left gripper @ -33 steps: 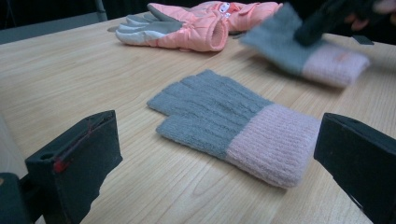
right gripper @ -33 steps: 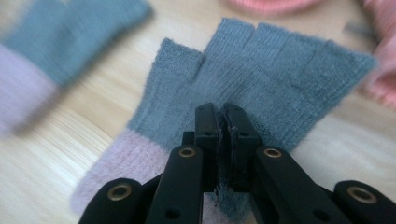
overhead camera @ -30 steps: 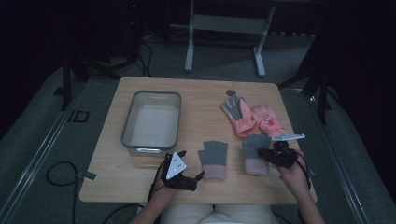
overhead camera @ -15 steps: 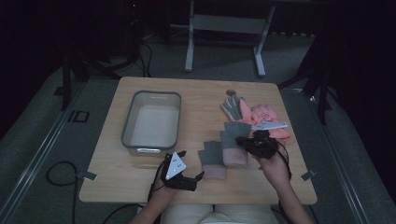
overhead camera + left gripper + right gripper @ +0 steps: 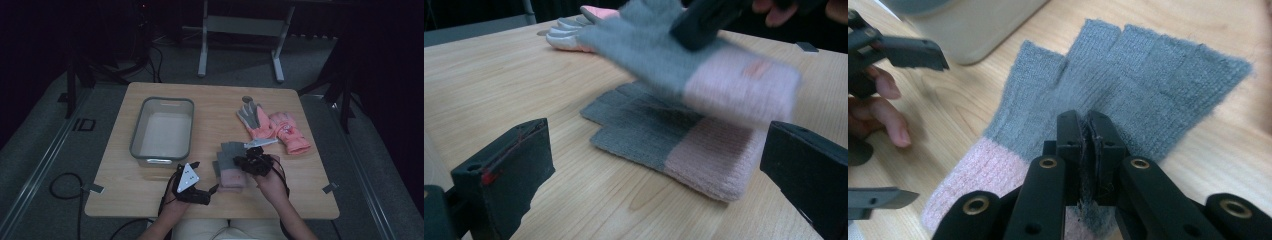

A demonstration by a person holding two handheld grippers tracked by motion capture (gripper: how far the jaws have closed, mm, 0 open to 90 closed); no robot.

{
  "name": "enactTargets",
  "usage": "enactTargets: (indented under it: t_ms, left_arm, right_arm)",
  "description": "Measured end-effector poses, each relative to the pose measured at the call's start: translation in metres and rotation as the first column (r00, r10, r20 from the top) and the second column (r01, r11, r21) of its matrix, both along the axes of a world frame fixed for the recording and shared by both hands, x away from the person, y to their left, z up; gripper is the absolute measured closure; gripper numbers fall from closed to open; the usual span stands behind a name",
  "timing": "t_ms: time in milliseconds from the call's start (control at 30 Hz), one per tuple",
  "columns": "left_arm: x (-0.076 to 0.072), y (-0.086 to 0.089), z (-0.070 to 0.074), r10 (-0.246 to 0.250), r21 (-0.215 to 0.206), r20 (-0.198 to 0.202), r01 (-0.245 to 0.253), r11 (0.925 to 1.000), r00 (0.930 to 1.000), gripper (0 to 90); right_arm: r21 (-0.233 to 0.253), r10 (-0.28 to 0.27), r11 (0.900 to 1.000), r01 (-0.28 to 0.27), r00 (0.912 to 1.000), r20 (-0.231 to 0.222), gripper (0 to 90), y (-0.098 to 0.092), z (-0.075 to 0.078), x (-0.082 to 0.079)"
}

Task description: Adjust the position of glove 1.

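The right tongs [image 5: 248, 162] have carried a grey-and-pink knit glove [image 5: 704, 65] leftward, pinched shut on it, now over its twin glove [image 5: 674, 145] lying flat on the bench [image 5: 210, 107]. The left tongs [image 5: 200, 187] gape open nearby. The grey tub [image 5: 137, 135] looks empty.

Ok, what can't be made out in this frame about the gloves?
- Carried grey glove, left gripper view: motion-blurred; its label unreadable.
- Right claw, high view: grip point too small and dim.
- Lower grey glove, left gripper view: fingertips hidden behind the carried glove.
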State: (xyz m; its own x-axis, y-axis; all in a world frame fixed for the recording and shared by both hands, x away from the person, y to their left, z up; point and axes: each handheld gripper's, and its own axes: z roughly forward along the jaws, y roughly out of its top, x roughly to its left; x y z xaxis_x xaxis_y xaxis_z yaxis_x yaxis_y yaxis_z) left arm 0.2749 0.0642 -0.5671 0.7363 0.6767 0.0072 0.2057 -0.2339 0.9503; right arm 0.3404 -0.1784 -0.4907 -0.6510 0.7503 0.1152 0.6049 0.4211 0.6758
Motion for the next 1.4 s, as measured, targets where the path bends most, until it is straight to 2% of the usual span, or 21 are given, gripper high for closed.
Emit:
enactTargets:
  t_ms: [200,367,433,533,767,967,1100,1267,1300,1333,1400]
  left_arm:
    - [0.0,0.0,0.0,-0.001,0.002,0.0,0.001,1.0,1.0,0.0]
    - [0.0,0.0,0.0,-0.004,0.007,0.002,0.004,1.0,1.0,0.0]
    - [-0.001,-0.001,0.0,-0.005,0.01,0.005,0.005,0.9999,1.0,0.0]
    - [0.0,-0.001,0.0,-0.004,0.015,0.001,0.004,0.9999,1.0,0.0]
    - [0.001,-0.002,0.0,-0.009,0.023,-0.013,0.009,0.9997,0.9999,0.0]
    - [-0.002,-0.002,0.0,0.003,0.028,0.005,-0.003,0.9996,1.0,0.0]
    - [-0.002,-0.005,0.0,0.048,0.046,0.002,-0.048,0.9978,0.9989,0.0]
    - [-0.002,-0.004,0.001,0.015,0.029,0.009,-0.016,0.9995,0.9998,0.0]
    - [-0.003,-0.005,0.004,-0.018,0.046,0.006,0.018,0.9988,0.9998,0.6]
    - [-0.003,-0.005,0.004,-0.018,0.046,0.006,0.018,0.9988,0.9998,6.8]
    - [-0.006,-0.008,0.007,-0.008,0.094,0.029,0.005,0.9956,0.9996,9.0]
  right_arm:
    - [-0.009,-0.002,1.0,0.001,0.9997,-0.025,85.1,0.004,-0.014,0.001]
    - [0.003,-0.007,1.0,0.008,0.9988,-0.047,85.0,0.006,-0.022,0.002]
    - [-0.014,-0.006,1.0,0.006,0.9988,-0.048,84.9,0.007,-0.027,0.003]
    - [-0.014,-0.013,1.0,0.012,0.9978,-0.065,84.7,0.006,-0.033,0.005]
    - [-0.017,-0.002,1.0,0.001,0.9969,-0.078,83.3,0.009,-0.039,0.01]
    - [-0.011,0.001,1.0,-0.002,0.9967,-0.082,81.4,0.007,-0.045,0.01]
    - [-0.005,0.002,1.0,-0.003,0.9963,-0.086,77.1,0.006,-0.046,0.011]
    - [0.007,0.001,1.0,0.0,0.9967,-0.081,73.7,0.002,-0.036,0.009]
    - [0.015,-0.009,1.0,0.01,0.998,-0.063,72.3,-0.004,-0.029,0.009]
    - [0.015,-0.009,1.0,0.01,0.998,-0.063,72.3,-0.004,-0.029,0.009]
    - [0.025,-0.018,0.999,0.019,0.9987,-0.048,71.0,-0.012,-0.023,0.01]
